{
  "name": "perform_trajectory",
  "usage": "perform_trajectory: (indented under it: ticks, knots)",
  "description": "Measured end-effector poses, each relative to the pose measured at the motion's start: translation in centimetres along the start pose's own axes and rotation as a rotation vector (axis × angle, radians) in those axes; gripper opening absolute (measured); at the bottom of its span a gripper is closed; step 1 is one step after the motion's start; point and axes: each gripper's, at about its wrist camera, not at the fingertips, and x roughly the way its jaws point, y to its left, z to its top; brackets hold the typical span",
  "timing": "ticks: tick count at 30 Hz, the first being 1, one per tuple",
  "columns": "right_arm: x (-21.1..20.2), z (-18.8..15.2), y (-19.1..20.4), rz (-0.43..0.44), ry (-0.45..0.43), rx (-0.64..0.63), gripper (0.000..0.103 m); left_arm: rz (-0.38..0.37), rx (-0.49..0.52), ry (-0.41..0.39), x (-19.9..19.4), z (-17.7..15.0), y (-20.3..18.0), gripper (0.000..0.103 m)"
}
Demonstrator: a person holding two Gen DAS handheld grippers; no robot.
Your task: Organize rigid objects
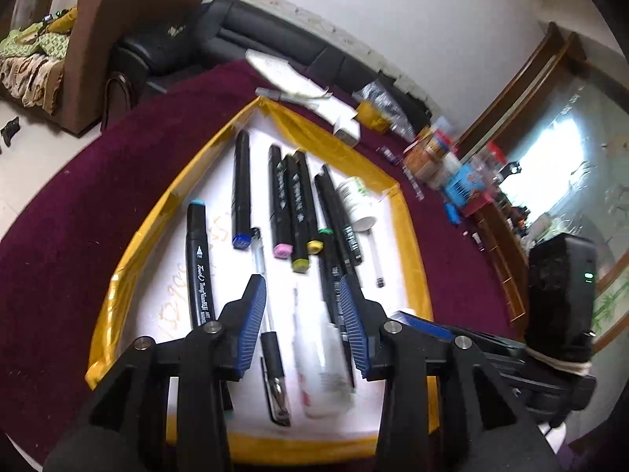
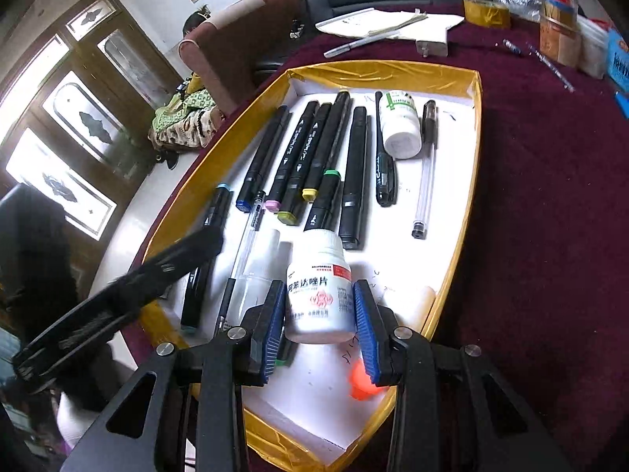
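1. The tray, white-floored with yellow taped walls, sits on a maroon cloth. I take it as the sorting place: everything rigid is being gathered inside it.

2. At the far left lies a light-blue marker, alone, pointing near to far like the others. Keeping 1 direction leaves room, I judge.

3. My left gripper hovers over the near left of the tray with its fingers apart and nothing pressed between them. A clear pen and a white bottle lie below the gap, the bottle blurred; I judge it has been let go there.

4. In the middle, the capped markers lie side by side, touching, colour ends toward me, so each can be read at a glance.

5. My right gripper is clamped on a pill bottle, pads on its 2 sides, cap pointing away. It hangs over the near middle, apparently heading for bare floor.

6. Far right, a second bottle lies beside another clear pen.
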Motion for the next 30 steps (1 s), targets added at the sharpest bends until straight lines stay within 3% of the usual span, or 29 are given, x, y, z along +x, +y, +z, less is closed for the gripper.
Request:
perform_trajectory:
  ticks: [5,7,11,13,15,17,19,22,24,30]
  knots:
    - [-2.0,0.3,-0.3,0.040,-0.074,0.016,0.033,0.033,0.051,-0.109,-2.4,0.1,-1.4,0.049]
    - [-2.9,0.2,-0.7,0.048,-0.116,0.021,0.035,0.084,0.114,-0.203,-3.8,0.2,-3.0,0.052]
    - [-4.5,0.0,-1.0,0.036,-0.205,0.029,0.036,0.221,0.233,-0.435,-7.5,-0.4,-6.8,0.083]
    - [-5.6,-0.4,-1.2,0.022,-0.246,0.020,0.039,0.310,0.263,-0.533,-9.0,-0.9,-8.6,0.087]
    - [-7.2,-1.0,-1.3,0.008,-0.307,0.009,0.044,0.400,0.268,-0.631,-10.5,-1.4,-10.9,0.100]
    - [-8.3,-1.6,-1.2,-0.020,-0.363,-0.004,0.049,0.422,0.242,-0.690,-11.3,-1.7,-12.3,0.103]
    - [-9.6,-2.4,-0.9,-0.080,-0.431,-0.031,0.061,0.407,0.221,-0.654,-11.0,-1.2,-13.4,0.103]
    - [-10.7,-3.2,-0.5,-0.157,-0.491,-0.068,0.069,0.305,0.250,-0.476,-8.4,0.2,-14.2,0.103]
    - [-11.0,-3.6,-0.4,-0.203,-0.506,-0.089,0.072,0.336,0.236,-0.410,-6.8,0.3,-14.3,0.103]
    - [-10.6,-4.2,-0.4,-0.250,-0.486,-0.127,0.079,0.449,0.211,-0.401,-5.5,-0.1,-13.2,0.103]
